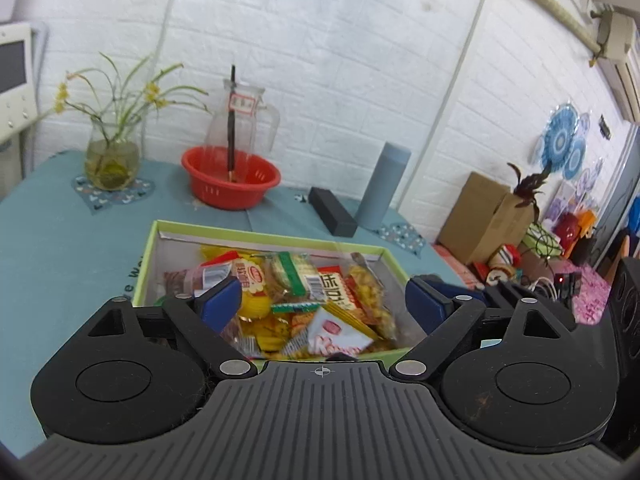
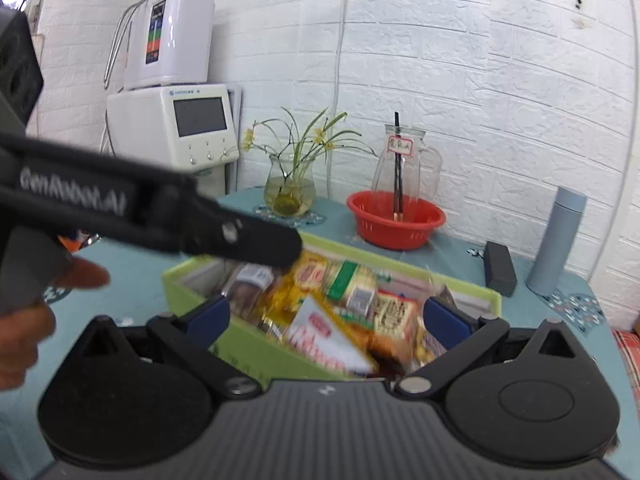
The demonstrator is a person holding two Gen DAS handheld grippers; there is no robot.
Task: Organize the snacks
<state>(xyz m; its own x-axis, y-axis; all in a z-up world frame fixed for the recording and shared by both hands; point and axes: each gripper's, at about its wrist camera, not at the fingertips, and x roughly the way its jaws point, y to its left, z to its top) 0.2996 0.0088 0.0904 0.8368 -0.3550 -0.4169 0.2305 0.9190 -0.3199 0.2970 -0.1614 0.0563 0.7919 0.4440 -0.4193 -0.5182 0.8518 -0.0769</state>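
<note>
A light-green box (image 1: pixel 260 236) sits on the teal tablecloth, filled with several snack packets. Among them are a green-striped cracker pack (image 1: pixel 296 276), a white and red wafer pack (image 1: pixel 336 334) and yellow sweets (image 1: pixel 256 304). My left gripper (image 1: pixel 322 300) hovers over the box's near side, open, with nothing between its blue pads. The right wrist view shows the same box (image 2: pixel 192 280) from its near left corner, with my right gripper (image 2: pixel 326 316) open and empty above the blurred packets (image 2: pixel 320 332). The left tool's black body (image 2: pixel 140 208) crosses that view, held by a hand (image 2: pixel 24 332).
Behind the box stand a red basket (image 1: pixel 230 178) with a glass pitcher (image 1: pixel 244 120), a vase of plants (image 1: pixel 112 156), a blue flask (image 1: pixel 382 186) and a black case (image 1: pixel 332 210). A cardboard box (image 1: pixel 480 216) and clutter lie off the table's right edge. White appliances (image 2: pixel 172 120) stand at left.
</note>
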